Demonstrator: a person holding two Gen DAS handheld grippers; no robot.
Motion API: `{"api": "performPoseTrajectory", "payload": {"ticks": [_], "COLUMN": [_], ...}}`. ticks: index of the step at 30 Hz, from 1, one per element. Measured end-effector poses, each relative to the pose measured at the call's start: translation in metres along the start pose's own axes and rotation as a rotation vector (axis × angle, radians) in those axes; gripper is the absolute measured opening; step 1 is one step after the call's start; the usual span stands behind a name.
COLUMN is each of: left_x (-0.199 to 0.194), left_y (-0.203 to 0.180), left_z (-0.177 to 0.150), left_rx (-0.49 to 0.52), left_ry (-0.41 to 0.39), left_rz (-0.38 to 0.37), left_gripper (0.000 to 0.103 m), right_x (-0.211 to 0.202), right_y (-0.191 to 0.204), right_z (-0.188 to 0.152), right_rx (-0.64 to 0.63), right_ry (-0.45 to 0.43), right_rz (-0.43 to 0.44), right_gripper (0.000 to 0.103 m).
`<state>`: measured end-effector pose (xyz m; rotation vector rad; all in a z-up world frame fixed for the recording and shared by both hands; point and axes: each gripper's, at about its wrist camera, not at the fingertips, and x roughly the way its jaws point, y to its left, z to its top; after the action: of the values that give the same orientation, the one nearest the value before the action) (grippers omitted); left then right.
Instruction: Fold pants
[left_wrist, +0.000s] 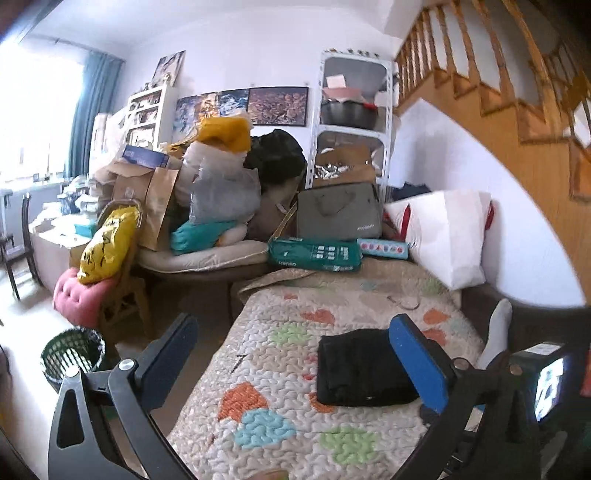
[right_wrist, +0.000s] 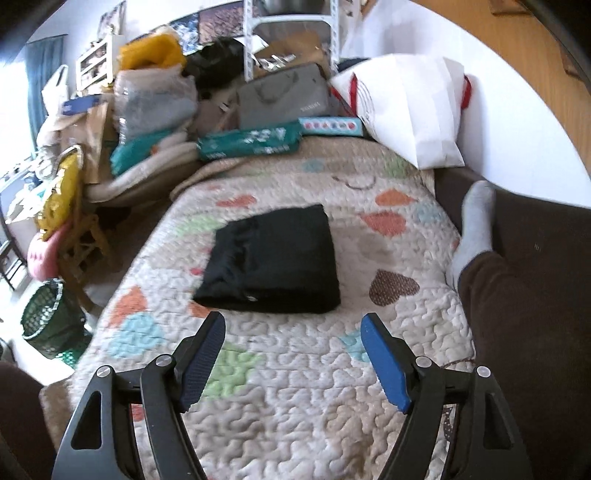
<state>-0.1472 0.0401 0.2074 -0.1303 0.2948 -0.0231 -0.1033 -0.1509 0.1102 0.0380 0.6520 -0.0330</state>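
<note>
Black pants (right_wrist: 271, 258) lie folded into a compact rectangle on the quilted heart-patterned bedspread (right_wrist: 288, 387). In the left wrist view the same pants (left_wrist: 360, 369) sit just behind the right blue pad. My left gripper (left_wrist: 295, 325) hangs above the bed with its jaws wide apart and nothing between them. My right gripper (right_wrist: 293, 321) is held above the quilt, a little short of the pants' near edge, open and empty. Neither gripper touches the cloth.
A person's leg in dark trousers (right_wrist: 517, 314) with a grey sock (right_wrist: 474, 221) rests along the bed's right side. A white pillow (right_wrist: 410, 107), green packages (right_wrist: 251, 144) and piled bags (left_wrist: 221, 184) crowd the far end. A green basket (left_wrist: 70, 356) stands on the floor at left.
</note>
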Motion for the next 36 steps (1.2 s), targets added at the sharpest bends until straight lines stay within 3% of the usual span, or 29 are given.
{"api": "performPoseTrajectory", "payload": {"ticks": [4, 8, 15, 25, 28, 36], "left_x": [-0.016, -0.013, 0.01, 0.038, 0.04, 0.064], "left_y": [0.011, 0.006, -0.013, -0.027, -0.036, -0.047], "left_z": [0.006, 0.004, -0.014, -0.044, -0.048, -0.046], "left_rx": [-0.067, -0.04, 0.049, 0.132, 0.181, 0.225], "left_ry": [0.001, 0.031, 0.131, 0.255, 0.249, 0.328], "left_rz": [0.009, 0.04, 0.06, 0.086, 0.106, 0.087], "left_gripper": [0.103, 0.103, 0.103, 0.103, 0.103, 0.103], "right_x": [-0.026, -0.04, -0.015, 0.007, 0.006, -0.001], "right_y": [0.004, -0.001, -0.021, -0.022, -0.021, -0.032], "right_z": [0.009, 0.004, -0.012, -0.035, -0.032, -0.008], "right_rx": [-0.003, -0.009, 0.09, 0.083, 0.071, 0.037], "right_ry": [-0.02, -0.065, -0.007, 0.002, 0.0, -0.046], "right_rz": [0.05, 0.036, 0.064, 0.095, 0.102, 0.055], "right_gripper": [0.083, 0.089, 0.089, 0.089, 0.089, 0.089]}}
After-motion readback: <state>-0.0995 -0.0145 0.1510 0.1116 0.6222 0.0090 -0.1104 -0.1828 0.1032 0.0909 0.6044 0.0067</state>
